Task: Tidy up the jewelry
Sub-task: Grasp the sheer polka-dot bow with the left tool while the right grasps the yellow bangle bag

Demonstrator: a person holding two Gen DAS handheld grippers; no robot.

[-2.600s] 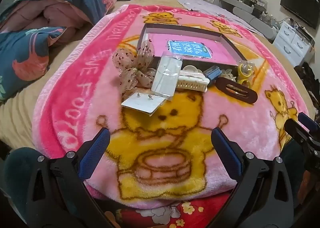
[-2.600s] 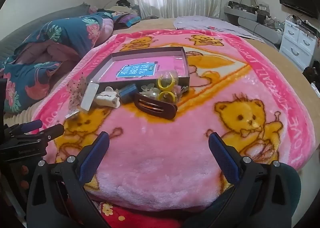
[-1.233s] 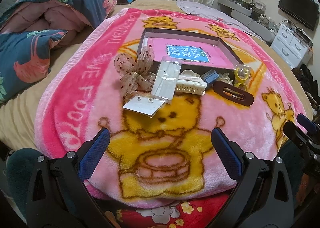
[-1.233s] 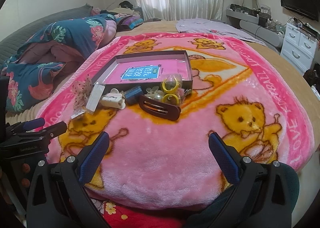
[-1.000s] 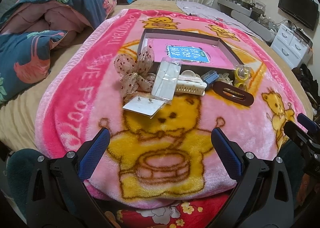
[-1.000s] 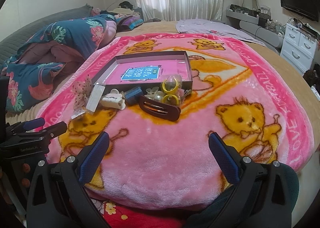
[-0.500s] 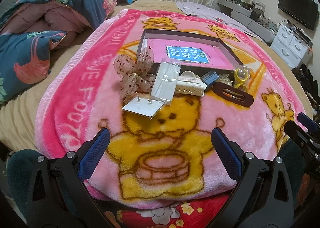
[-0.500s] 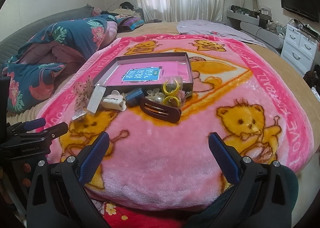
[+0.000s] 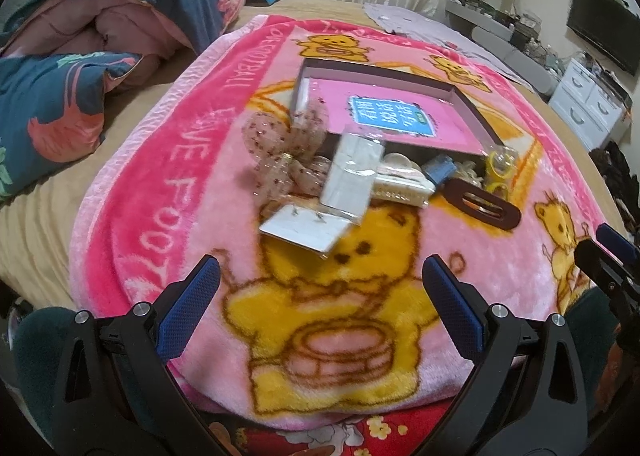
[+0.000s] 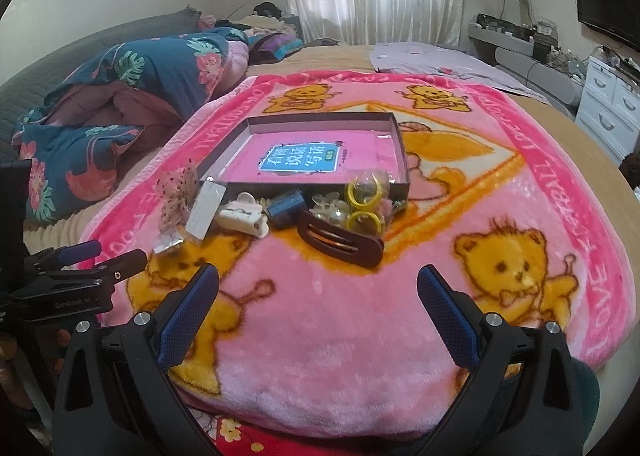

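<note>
Two tongs are yours to account for: your left tongs [image 9: 320, 292] and right tongs [image 10: 318, 292] both stand released, jaws spread wide, grasping nothing, above the near part of the pink bear blanket [image 10: 340, 356] on the bed. The left tongs also show at the left edge of the right wrist view, low over the blanket's near left edge.

The jewelry lies in a loose row just in front of the shallow box [image 10: 394, 124], touching or just beside its near wall. From left to right you have: a sheer dotted bow [image 9: 280, 144], a clear packet [image 9: 352, 172] leaning over a white earring card [image 9: 304, 226], a cream hair claw [image 10: 242, 216], a small blue piece [image 10: 286, 206], clear flower-shaped pieces [image 10: 330, 208], and two yellow rings [image 10: 364, 208]. A large brown hair clip [image 10: 340, 240] lies nearest you, flat on the blanket.

The box holds only a pink sheet with a blue label [image 10: 300, 160]. A folded floral quilt [image 10: 120, 104] lies far left.
</note>
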